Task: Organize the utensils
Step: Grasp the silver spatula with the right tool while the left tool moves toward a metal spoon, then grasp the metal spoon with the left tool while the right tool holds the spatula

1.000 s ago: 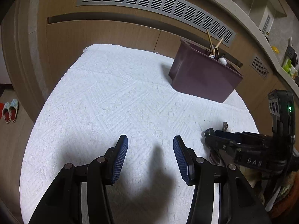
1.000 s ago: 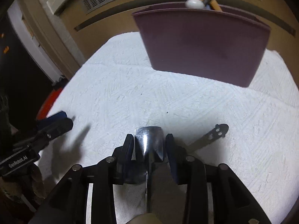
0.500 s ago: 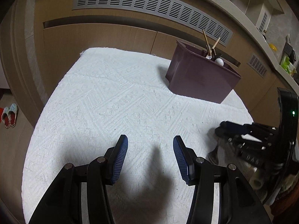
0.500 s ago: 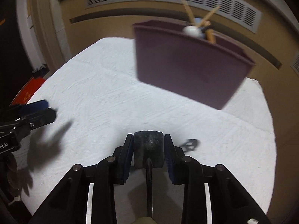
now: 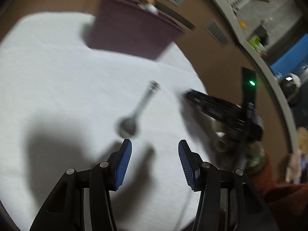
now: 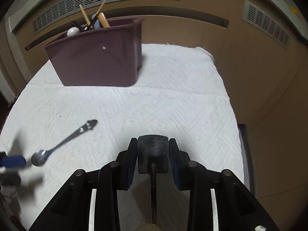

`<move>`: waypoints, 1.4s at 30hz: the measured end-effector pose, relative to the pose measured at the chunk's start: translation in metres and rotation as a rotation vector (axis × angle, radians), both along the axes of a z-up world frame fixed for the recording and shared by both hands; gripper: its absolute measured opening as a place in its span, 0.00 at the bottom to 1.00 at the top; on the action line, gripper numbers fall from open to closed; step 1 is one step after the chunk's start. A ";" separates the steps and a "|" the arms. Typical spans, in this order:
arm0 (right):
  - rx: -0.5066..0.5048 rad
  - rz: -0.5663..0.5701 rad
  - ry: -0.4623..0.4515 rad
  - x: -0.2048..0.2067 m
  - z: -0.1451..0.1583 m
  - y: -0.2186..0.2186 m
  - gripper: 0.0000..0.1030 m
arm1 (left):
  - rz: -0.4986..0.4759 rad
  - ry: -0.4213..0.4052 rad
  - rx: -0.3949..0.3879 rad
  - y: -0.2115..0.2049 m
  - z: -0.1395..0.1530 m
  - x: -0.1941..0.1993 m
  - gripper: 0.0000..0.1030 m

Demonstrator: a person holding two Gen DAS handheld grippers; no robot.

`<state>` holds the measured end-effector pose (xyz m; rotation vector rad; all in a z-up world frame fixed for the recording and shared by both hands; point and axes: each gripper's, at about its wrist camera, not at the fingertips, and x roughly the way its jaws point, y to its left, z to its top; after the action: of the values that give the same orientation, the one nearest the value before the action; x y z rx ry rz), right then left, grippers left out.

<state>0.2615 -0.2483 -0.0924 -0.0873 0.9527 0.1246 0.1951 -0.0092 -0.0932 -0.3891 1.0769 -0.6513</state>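
Right gripper (image 6: 153,155): nearest to us, its pads are pressed on the two side edges of a dark metal spatula head (image 6: 153,154); the thin stem runs back between the fingers toward the hand.
Spatula, handling: we judge it stiff, light and rather slick, and a flat blade pinched by its edges could pivot, so we would keep the squeeze firm until it is over the bin.
Left gripper (image 5: 155,163): its blue-ribbed pads stand wide apart with nothing between them, poised just short of the spoon's bowl.
Spoon (image 6: 63,143): it lies flat on the white textured cloth (image 6: 173,96), bowl toward the left gripper, handle running away toward the bin; the handle's end is shaped and pierced.
Spoon, look: polished steel, small round bowl, slim neck; blurred in the left wrist view (image 5: 137,111).
Spoon, handling: we judge it rigid, light and slippery, lying low on soft cloth; the slim neck or mid-handle, taken crosswise, looks the best hold.
Bin (image 6: 96,57): a dark maroon plastic holder farther back on the cloth, well apart from the spoon.
Bin contents: wooden sticks (image 6: 84,15) and a white rounded piece (image 6: 73,31) stand out of its top.
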 end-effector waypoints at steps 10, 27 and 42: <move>0.029 0.078 -0.036 0.007 0.007 0.017 0.28 | 0.113 -0.017 0.143 -0.018 -0.003 0.042 0.49; 0.037 0.362 0.031 0.008 -0.006 0.094 0.29 | 0.377 -0.049 0.205 0.025 -0.005 0.101 0.49; 0.000 0.060 -0.029 0.003 -0.001 0.036 0.28 | 0.182 -0.293 0.662 -0.023 -0.010 0.090 0.49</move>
<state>0.2641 -0.2121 -0.0939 -0.1174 0.9213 0.1784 0.2854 -0.0325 -0.1029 0.1788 0.9009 -0.1574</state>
